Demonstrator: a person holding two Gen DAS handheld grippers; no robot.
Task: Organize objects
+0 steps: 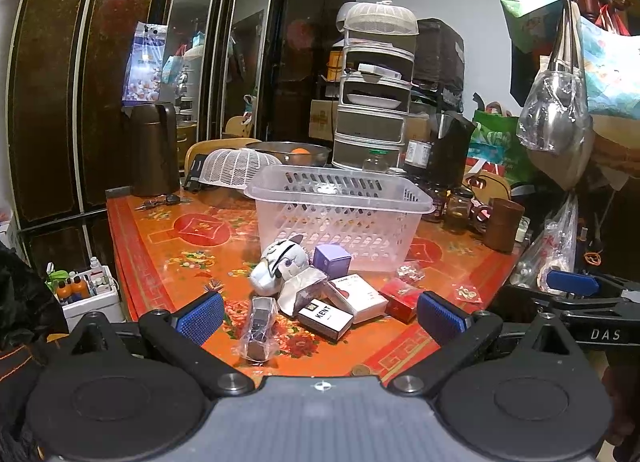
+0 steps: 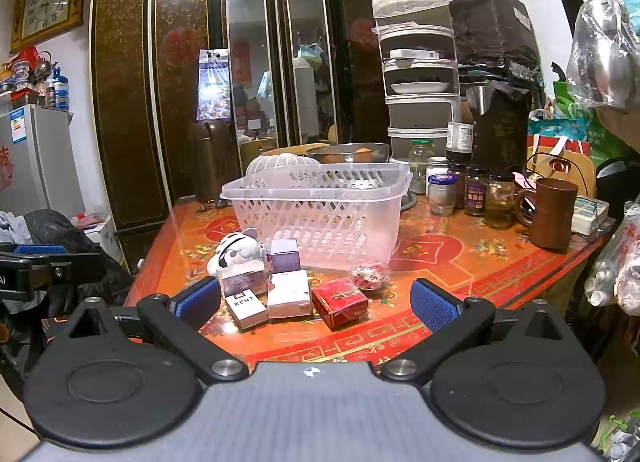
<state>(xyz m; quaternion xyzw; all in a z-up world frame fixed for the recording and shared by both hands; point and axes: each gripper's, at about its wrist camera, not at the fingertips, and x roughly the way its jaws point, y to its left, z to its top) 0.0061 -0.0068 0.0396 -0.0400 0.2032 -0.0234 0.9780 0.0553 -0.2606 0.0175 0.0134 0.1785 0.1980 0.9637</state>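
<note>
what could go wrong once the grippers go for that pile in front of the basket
1. The boxes lie packed together: closing on the KENT box may nudge the white box or red box.
2. The basket looks light and could slide if bumped.
3. The wrapped item sits near the table edge and might get pushed off.

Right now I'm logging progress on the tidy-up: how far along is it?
Nothing looks done: the clear basket appears empty. Nothing in hand: left gripper and right gripper are open and empty. Left: KENT box, red box, purple box, plush toy on the table.
</note>
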